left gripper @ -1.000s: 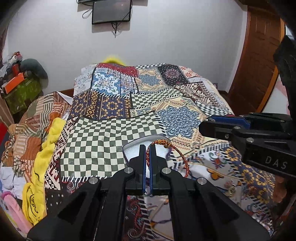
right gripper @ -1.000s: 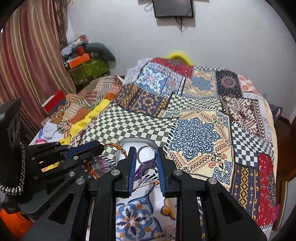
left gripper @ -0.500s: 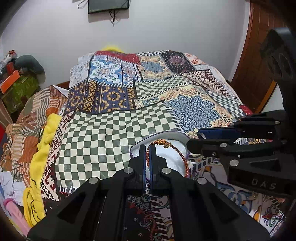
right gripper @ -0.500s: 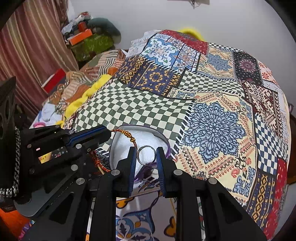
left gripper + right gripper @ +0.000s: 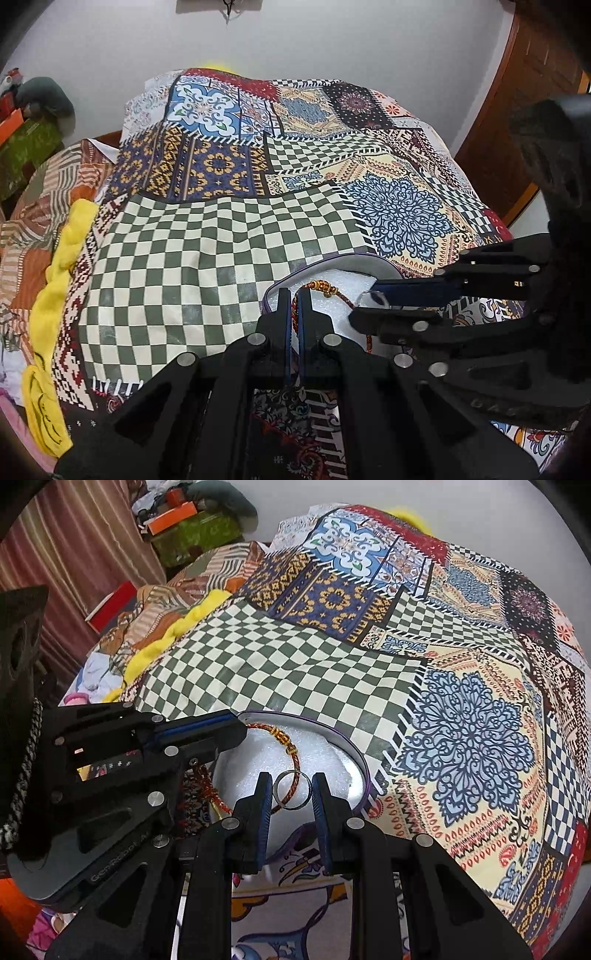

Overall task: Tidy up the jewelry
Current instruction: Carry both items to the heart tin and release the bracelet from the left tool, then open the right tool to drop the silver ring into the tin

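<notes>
Hovering: both tools hung over the round purple-rimmed tin lined with white foam (image 5: 343, 760), which sat on the patchwork bedspread (image 5: 461, 746).
Right tool (image 5: 293, 794): its two fingers were clamped on the thin silver ring (image 5: 293, 789), one on each side, with the ring's opening facing the camera.
Left tool (image 5: 294, 314): its fingers were pressed together on the red braided cord bracelet with gold beads (image 5: 325, 287).
Bracelet lie: from the left tool the cord arched toward 1 o'clock over the foam, then drooped back under the right tool.
Key relation: the ring sat directly above the foam, with the bracelet cord passing behind it from 11 to 7 o'clock.
Judgement: the right tool seemed nearer to a drop; a release should avoid the cord.
</notes>
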The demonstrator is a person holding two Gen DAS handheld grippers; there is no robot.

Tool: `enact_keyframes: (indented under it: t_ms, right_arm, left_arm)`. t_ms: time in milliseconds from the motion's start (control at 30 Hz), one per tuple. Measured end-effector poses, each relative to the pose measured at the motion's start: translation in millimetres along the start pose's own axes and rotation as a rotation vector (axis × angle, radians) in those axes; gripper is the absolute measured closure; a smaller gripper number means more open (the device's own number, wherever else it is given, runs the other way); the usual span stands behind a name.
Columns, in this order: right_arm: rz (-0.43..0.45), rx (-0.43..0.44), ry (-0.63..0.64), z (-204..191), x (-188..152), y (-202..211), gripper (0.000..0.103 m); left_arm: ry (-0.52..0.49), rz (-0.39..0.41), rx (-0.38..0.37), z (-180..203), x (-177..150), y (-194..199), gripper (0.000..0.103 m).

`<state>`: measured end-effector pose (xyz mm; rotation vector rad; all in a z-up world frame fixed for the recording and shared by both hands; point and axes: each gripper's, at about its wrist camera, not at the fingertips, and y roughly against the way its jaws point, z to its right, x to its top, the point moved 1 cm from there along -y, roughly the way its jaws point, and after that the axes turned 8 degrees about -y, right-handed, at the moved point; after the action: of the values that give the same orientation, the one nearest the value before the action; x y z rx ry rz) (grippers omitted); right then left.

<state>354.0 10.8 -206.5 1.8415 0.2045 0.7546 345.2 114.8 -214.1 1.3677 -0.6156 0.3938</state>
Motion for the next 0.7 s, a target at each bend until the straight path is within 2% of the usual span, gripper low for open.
enact_keyframes:
  t_ms: [267, 400, 600, 700]
  right_arm:
    - [-0.003, -0.007, 0.008, 2, 4, -10, 0.083]
    - [0.014, -0.022, 0.019, -1, 3, -9, 0.083]
    - [0.02, -0.047, 0.04, -5, 1, -6, 0.083]
    - [0.031, -0.055, 0.044, -7, 0, 0, 0.079]
  left_arm:
    - [-0.016, -0.006, 0.027, 0, 1, -2, 0.102]
    - [-0.017, -0.011, 0.077, -4, 0, 2, 0.102]
    - [0.002, -0.008, 0.105, -12, -3, 13, 0.096]
    - [0.012, -0.011, 0.122, -15, -3, 19, 0.096]
